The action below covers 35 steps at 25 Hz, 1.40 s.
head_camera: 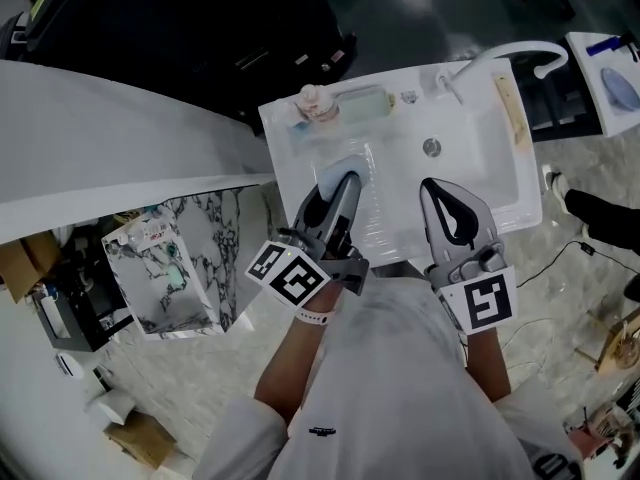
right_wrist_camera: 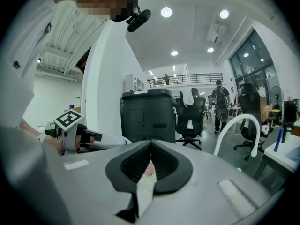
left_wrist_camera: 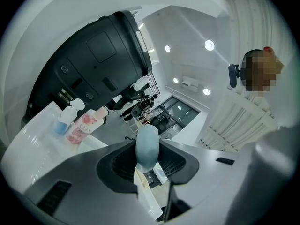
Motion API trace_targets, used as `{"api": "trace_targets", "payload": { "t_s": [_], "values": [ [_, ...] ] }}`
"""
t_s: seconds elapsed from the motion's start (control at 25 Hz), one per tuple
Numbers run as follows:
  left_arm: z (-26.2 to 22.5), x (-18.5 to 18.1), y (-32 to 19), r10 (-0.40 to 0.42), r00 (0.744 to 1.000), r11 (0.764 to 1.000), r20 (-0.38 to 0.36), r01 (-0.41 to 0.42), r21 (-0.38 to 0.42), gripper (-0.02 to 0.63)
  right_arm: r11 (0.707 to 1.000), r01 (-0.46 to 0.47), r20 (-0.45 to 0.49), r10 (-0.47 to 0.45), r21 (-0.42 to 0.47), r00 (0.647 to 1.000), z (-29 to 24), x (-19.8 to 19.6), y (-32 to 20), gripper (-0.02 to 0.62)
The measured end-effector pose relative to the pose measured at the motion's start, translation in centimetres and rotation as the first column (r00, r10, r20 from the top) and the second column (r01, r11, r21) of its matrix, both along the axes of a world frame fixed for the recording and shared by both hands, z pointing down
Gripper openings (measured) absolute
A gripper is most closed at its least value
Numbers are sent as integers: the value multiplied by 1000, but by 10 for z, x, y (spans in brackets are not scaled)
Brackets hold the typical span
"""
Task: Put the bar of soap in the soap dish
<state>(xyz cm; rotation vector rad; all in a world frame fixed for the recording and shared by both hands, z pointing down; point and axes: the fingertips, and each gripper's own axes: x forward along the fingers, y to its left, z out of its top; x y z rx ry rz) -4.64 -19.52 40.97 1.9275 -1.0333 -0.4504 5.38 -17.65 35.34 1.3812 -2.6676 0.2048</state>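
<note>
Over the white sink (head_camera: pixel 285 158), both tongs are held out side by side above the basin. The left gripper (head_camera: pixel 335 180) is clamped on the bar of soap (head_camera: pixel 330 175); in the left gripper view you can see the pale blue bar (left_wrist_camera: pixel 146 142) standing on edge, pinched between the two dark pads, with its rounded top poking past the tips of the left gripper (left_wrist_camera: pixel 149 148). So the soap is up in the jaws over the front-left part of the basin, apart from the soap dish (head_camera: pixel 362 103); that's the pale green tray on the back ledge, just beside a pink bottle (head_camera: pixel 318 103).

In the left gripper view the pink bottle (left_wrist_camera: pixel 84 125) and a blue bottle (left_wrist_camera: pixel 63 124) stand next to each other at the left.

The right gripper (head_camera: pixel 437 190) has its jaws together with nothing in them; in its own view the pads meet at the tip of the right gripper (right_wrist_camera: pixel 150 146) with only a thin slit lower down. It hangs over the right half of the basin, nearer the front than the drain (head_camera: pixel 431 147). The white curved faucet (head_camera: pixel 520 53) arches at the back right; it shows up again (right_wrist_camera: pixel 236 125) off to the right in the right gripper view, with office chairs (right_wrist_camera: pixel 190 111) beyond it.
</note>
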Motion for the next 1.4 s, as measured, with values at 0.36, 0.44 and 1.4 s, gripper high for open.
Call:
{"api": "trace_targets", "payload": {
  "t_s": [0.36,0.44,1.4],
  "values": [
    [58,-3,-38,-54,998,991,-12,52,-125,126,1000,-6,-10,6,-30,1000,17,-9,-18,-2],
    [70,-2,-47,-72,997,988,-22,69,-139,126,999,9,-6,-9,-53,1000,25,-8,-19,-2],
    [183,28,-130,-143,990,937,-8,133,-324,127,983,10,17,-7,-183,1000,89,-1,-72,-2]
  ]
}}
